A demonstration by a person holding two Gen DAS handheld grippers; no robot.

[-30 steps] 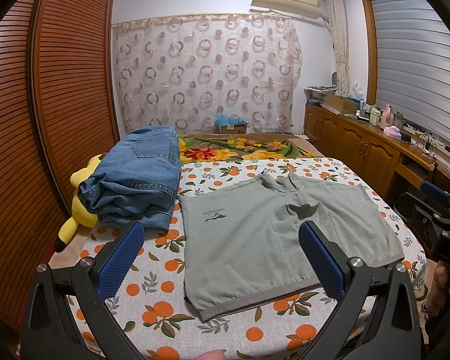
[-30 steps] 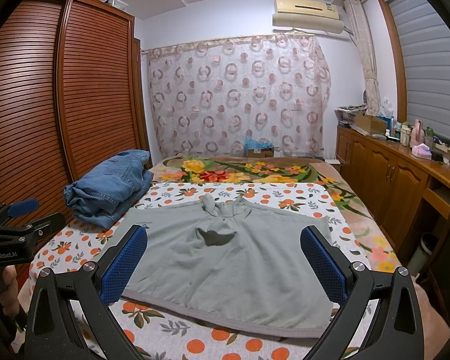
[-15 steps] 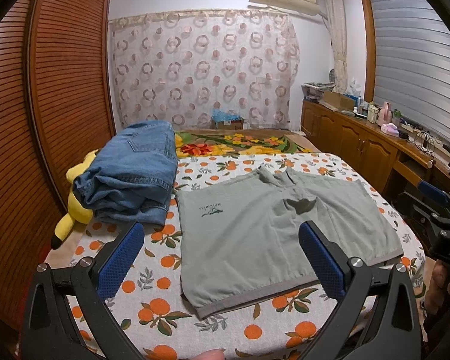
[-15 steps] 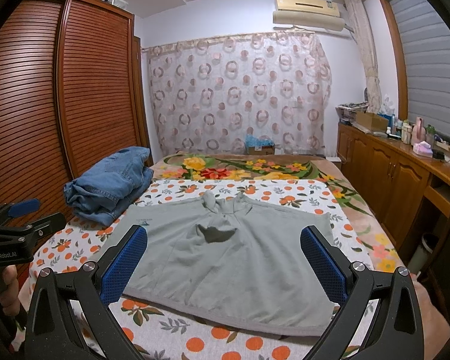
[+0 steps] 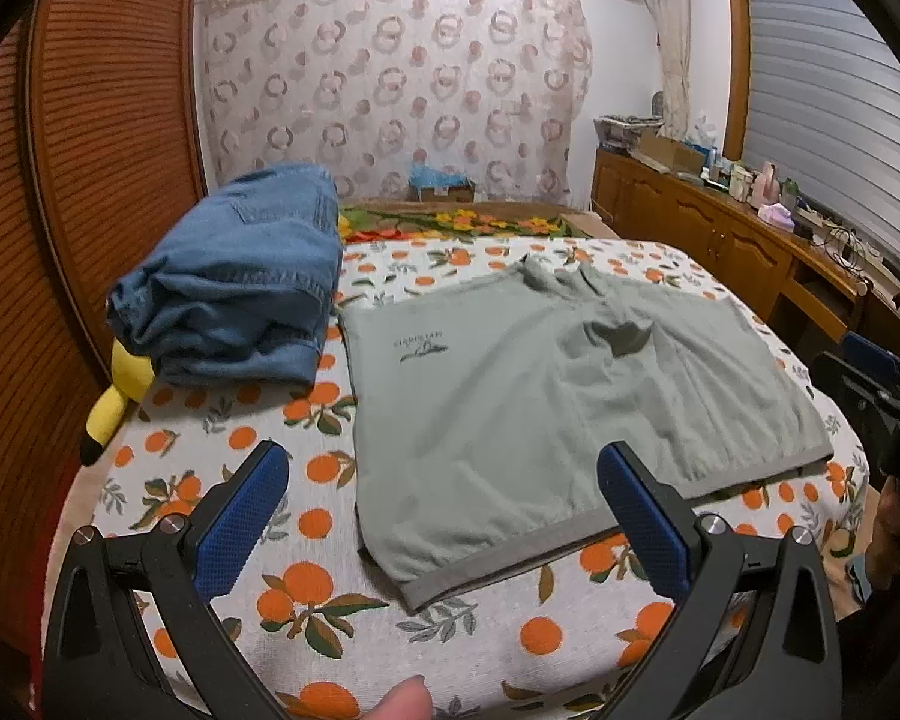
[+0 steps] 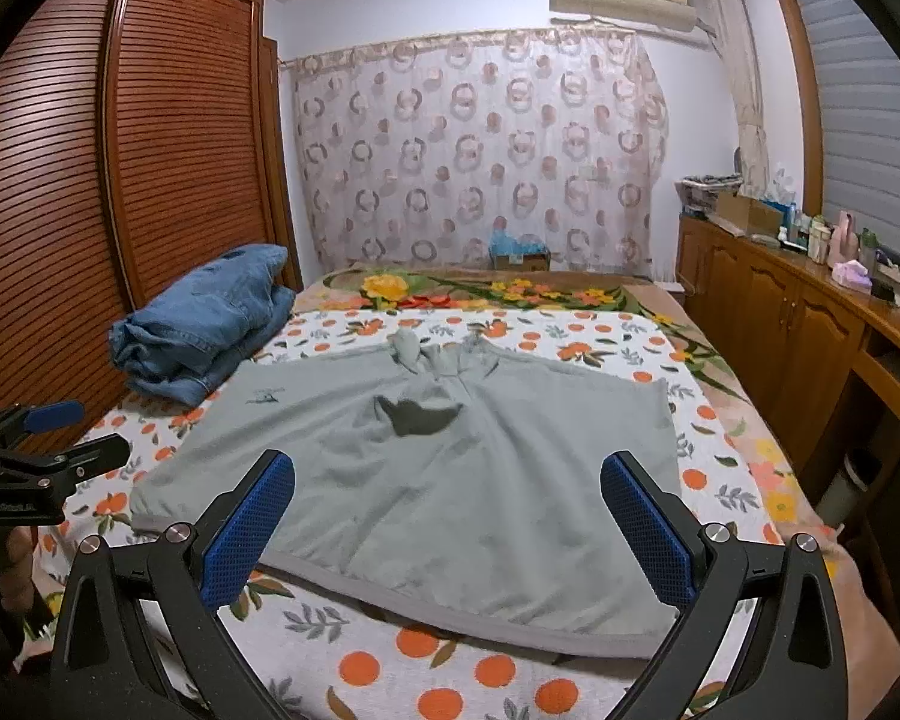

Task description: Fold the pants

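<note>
Grey-green shorts lie spread flat on the bed, waistband towards me; they also show in the right wrist view. My left gripper is open and empty, held above the waistband's left part. My right gripper is open and empty, above the waistband's middle. The right gripper shows at the right edge of the left wrist view, and the left gripper at the left edge of the right wrist view.
A pile of blue jeans lies on the bed left of the shorts, also in the right wrist view. A yellow plush toy lies beside it. A wooden wardrobe stands on the left, a wooden sideboard on the right.
Both grippers have moved a little closer and lower towards the shorts. Both stay open. The shorts have not moved.
</note>
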